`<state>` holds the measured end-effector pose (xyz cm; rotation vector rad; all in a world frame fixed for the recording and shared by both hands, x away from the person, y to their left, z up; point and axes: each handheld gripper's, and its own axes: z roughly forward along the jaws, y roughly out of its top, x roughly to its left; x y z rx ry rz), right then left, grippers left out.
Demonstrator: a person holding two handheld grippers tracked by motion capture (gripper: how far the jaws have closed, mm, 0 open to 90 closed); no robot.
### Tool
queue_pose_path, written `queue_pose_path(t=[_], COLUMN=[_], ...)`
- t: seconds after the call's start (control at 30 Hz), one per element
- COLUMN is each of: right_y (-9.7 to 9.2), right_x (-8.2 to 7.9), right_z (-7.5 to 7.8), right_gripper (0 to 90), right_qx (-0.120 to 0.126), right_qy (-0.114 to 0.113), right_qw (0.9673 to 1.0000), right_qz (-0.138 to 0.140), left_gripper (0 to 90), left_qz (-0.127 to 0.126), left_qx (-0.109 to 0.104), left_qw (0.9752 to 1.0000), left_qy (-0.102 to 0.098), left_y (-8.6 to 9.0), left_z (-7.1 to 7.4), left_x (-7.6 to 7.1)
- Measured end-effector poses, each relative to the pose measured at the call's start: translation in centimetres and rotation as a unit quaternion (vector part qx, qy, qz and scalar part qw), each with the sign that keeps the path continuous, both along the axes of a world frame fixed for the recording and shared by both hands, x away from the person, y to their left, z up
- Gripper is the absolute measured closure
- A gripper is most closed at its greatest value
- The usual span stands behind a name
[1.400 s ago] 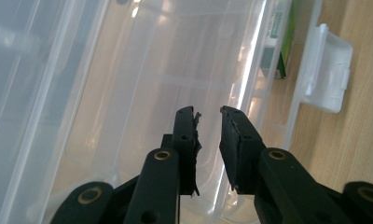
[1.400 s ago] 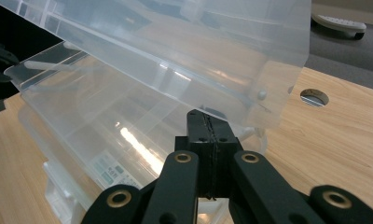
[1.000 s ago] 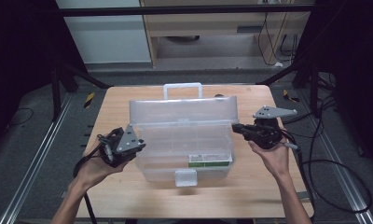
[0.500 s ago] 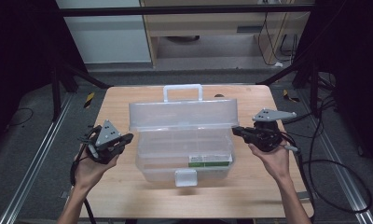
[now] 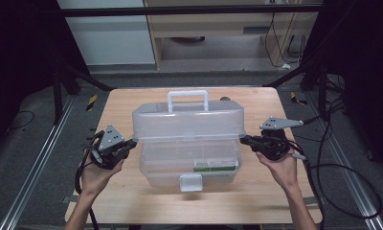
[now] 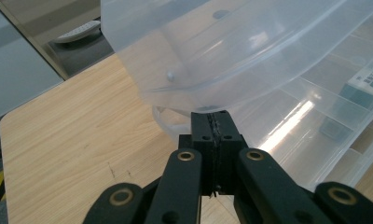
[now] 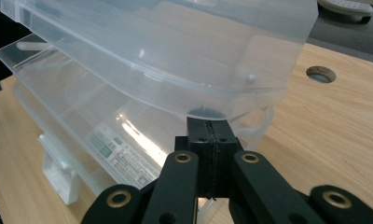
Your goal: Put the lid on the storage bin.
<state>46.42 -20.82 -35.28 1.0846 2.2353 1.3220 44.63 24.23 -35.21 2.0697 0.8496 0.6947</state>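
A clear plastic toolbox [image 5: 180, 165] stands mid-table with its lid [image 5: 188, 122] raised over the tray and its white handle [image 5: 187, 98] at the back. My left gripper [image 5: 131, 142] is shut, and its tips touch the lid's left end. In the left gripper view the closed tips [image 6: 215, 117] sit just under the lid's rim [image 6: 194, 100]. My right gripper [image 5: 242, 139] is shut at the lid's right end. The right gripper view has its tips [image 7: 208, 123] tucked under the lid's rim [image 7: 231, 109]. A green-and-white label [image 5: 216, 166] lies inside the box.
The box's white latch [image 5: 190, 182] hangs at the front. A round hole [image 7: 321, 73] marks the wooden table [image 5: 132, 103] behind the box. Black cables [image 5: 343, 167] loop off the table's right side. Bare wood lies on both sides of the box.
My left gripper pulled back left from the box's front corner and now points its tips at the lid's left end. The right gripper has stayed in place.
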Motion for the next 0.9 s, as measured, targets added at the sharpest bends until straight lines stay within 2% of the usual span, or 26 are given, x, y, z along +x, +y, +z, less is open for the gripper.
queue_pose_path(t=[0.4, 0.43, 0.5, 0.77, 0.9], right_y=[-0.6, -0.6, -0.7, -0.7, -0.7], right_x=[-0.2, -0.3, -0.4, -0.6, -0.7], right_z=[-0.8, -0.9, -1.1, -1.7, -1.9], right_gripper=[90.0, 90.0, 90.0, 89.8, 89.1], right_qx=[-0.008, -0.007, -0.010, -0.027, -0.038], right_qy=[0.009, 0.012, 0.012, 0.022, 0.025], right_qw=[0.9999, 0.9999, 0.9999, 0.9993, 0.9989], right_qz=[-0.008, -0.009, -0.007, -0.009, -0.010], left_gripper=[89.0, 89.0, 89.0, 88.9, 88.8], left_qz=[0.001, -0.002, 0.002, 0.004, 0.003], left_qx=[-0.005, -0.003, -0.006, -0.007, 0.002], left_qw=[1.0000, 1.0000, 0.9999, 0.9998, 0.9998], left_qy=[0.006, 0.001, 0.008, 0.016, 0.019], left_y=[0.1, 0.2, 0.2, 0.3, 0.3], left_z=[-0.9, -1.0, -1.3, -2.0, -2.3], left_x=[-0.6, -0.5, -0.7, -0.8, -0.9])
